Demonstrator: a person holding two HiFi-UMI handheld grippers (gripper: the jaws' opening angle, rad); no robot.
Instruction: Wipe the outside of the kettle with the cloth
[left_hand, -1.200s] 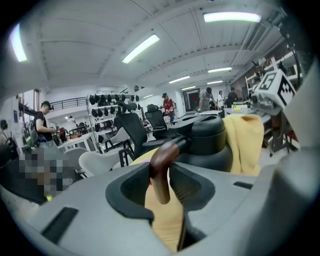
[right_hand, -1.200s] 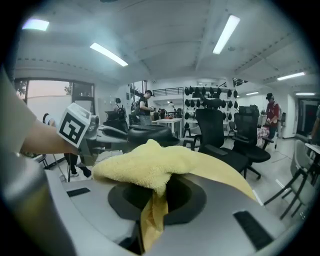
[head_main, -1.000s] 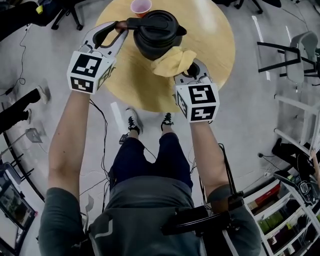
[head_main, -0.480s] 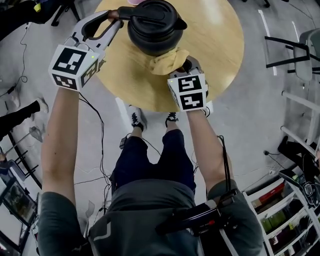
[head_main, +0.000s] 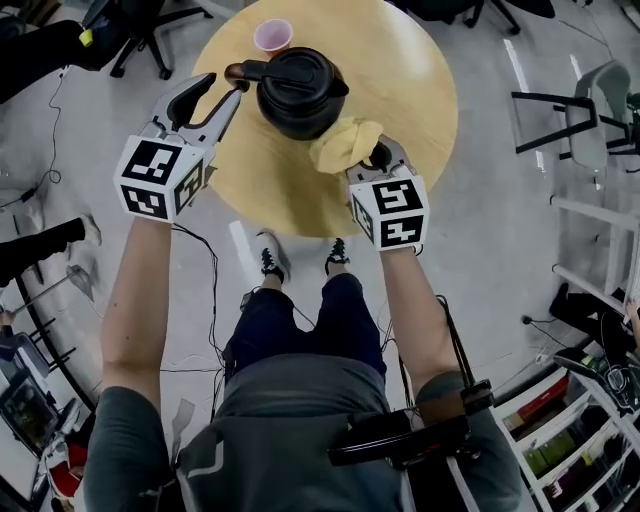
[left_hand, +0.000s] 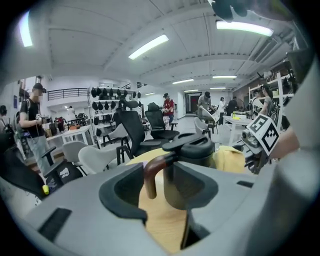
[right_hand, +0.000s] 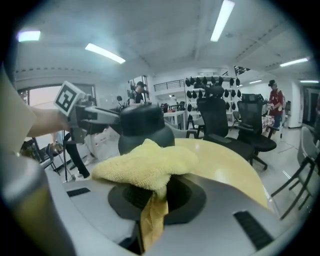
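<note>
A black kettle (head_main: 298, 95) stands on the round wooden table (head_main: 405, 60), its brown-tipped handle (head_main: 240, 72) pointing left. My left gripper (head_main: 222, 88) sits just short of that handle with its jaws opening. In the left gripper view the handle (left_hand: 150, 175) hangs in the gap ahead, free of both pads. My right gripper (head_main: 380, 152) is shut on a yellow cloth (head_main: 345, 145), which lies bunched against the kettle's near right side. In the right gripper view the cloth (right_hand: 150, 162) drapes over the jaws, with the kettle (right_hand: 142, 125) right behind it.
A pink cup (head_main: 273, 35) stands on the table just beyond the kettle. Black office chairs (head_main: 150, 25) ring the far side, and a grey chair (head_main: 600, 100) and shelving are at the right. The person's legs and feet (head_main: 300, 255) are below the near table edge.
The left gripper held the kettle's handle before; now its jaws have parted and drawn back off it. The right gripper still holds the cloth at the kettle's side.
</note>
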